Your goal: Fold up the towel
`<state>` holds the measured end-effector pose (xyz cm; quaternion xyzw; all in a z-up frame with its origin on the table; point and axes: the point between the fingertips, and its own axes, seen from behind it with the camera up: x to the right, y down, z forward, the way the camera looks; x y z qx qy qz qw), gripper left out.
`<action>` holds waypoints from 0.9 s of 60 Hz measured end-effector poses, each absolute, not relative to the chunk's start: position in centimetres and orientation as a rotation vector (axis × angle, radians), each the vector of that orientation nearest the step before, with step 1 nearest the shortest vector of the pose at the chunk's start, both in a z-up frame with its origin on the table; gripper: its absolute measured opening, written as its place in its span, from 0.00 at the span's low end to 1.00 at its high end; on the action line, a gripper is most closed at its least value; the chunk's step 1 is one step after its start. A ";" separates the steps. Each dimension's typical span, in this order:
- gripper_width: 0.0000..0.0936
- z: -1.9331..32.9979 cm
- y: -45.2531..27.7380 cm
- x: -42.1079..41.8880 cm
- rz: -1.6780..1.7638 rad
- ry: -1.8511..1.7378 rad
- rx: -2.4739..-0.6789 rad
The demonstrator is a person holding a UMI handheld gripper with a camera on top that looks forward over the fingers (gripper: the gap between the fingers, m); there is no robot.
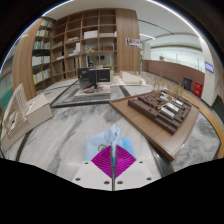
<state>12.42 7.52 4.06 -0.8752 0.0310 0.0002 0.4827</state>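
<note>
My gripper (113,150) is shut, with its two magenta pads (104,161) pressed together. A fold of the light blue towel (113,135) is pinched between them and sticks up just ahead of the fingertips. The rest of the towel is hidden below the fingers. The gripper is held above a grey marbled surface (60,135).
A wooden table (150,128) stands ahead to the right and bears a dark tray (165,105) with several items. A white rack (18,115) stands to the left. Beyond are a desk with a monitor (95,75) and tall wooden bookshelves (80,40).
</note>
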 end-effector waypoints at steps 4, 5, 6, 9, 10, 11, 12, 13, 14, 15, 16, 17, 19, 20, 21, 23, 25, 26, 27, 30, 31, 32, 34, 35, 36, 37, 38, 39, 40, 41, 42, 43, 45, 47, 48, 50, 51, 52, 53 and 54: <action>0.03 2.9 7.6 13.9 -0.020 0.093 -2.148; 0.03 2.7 7.6 14.1 -0.026 0.095 -2.150; 0.03 2.5 7.6 14.3 -0.028 0.095 -2.153; 0.04 2.1 7.6 14.2 -0.007 0.079 -2.163; 0.07 2.0 7.6 14.2 0.008 0.075 -2.163; 0.13 2.0 7.6 13.9 0.030 0.069 -2.162; 0.26 2.1 7.6 13.6 0.053 0.066 -2.160; 0.32 2.1 7.5 13.7 0.065 0.071 -2.158; 0.35 2.3 7.5 13.7 0.076 0.075 -2.153; 0.38 2.6 7.4 13.8 0.085 0.078 -2.145; 0.41 3.0 7.3 13.6 0.087 0.084 -2.137; 0.44 3.2 7.2 13.9 0.091 0.085 -2.129; 0.57 3.6 6.8 14.1 0.089 0.090 -2.121; 0.59 3.9 6.6 14.3 0.084 0.092 -2.119; 0.74 4.1 6.4 14.4 0.081 0.091 -2.115; 0.88 4.9 5.8 14.6 0.081 0.081 -2.099; 0.91 5.6 5.1 14.6 0.070 0.070 -2.089; 0.90 5.9 4.7 14.6 0.067 0.061 -2.086; 0.88 6.2 4.3 14.5 0.064 0.052 -2.084; 0.89 7.3 2.8 14.3 0.052 0.037 -2.075; 0.89 7.8 2.4 14.2 0.051 0.034 -2.068; 0.89 8.4 1.9 14.0 0.053 0.028 -2.060; 0.89 9.3 0.7 13.5 0.068 0.011 -2.044; 0.89 10.0 0.1 13.2 0.075 0.005 -2.036; 0.89 10.5 -0.5 12.9 0.082 0.000 -2.027; 0.89 11.0 -1.2 12.5 0.089 -0.005 -2.019; 0.89 11.5 -1.9 12.2 0.094 -0.011 -2.013; 0.89 11.9 -2.6 11.8 0.097 -0.018 -2.009; 0.89 12.3 -3.2 11.4 0.100 -0.026 -2.003; 0.89 12.6 -3.9 11.0 0.102 -0.033 -1.997; 0.89 13.0 -4.8 10.7 0.103 -0.039 -1.993; 0.89 13.3 -5.5 10.5 0.102 -0.043 -1.990; 0.89 13.9 -6.9 10.0 0.100 -0.048 -1.984; 0.89 14.2 -8.2 9.4 0.102 -0.057 -1.977; 0.89 14.5 -9.0 9.1 0.105 -0.063 -1.975; 0.89 14.8 -10.0 8.6 0.113 -0.074 -1.966; 0.89 15.1 -10.5 8.3 0.116 -0.076 -1.961; 0.89 15.3 -11.0 8.1 0.120 -0.079 -1.958; 0.89 15.5 -11.4 8.0 0.122 -0.081 -1.954; 0.89 15.7 -11.9 7.8 0.124 -0.084 -1.951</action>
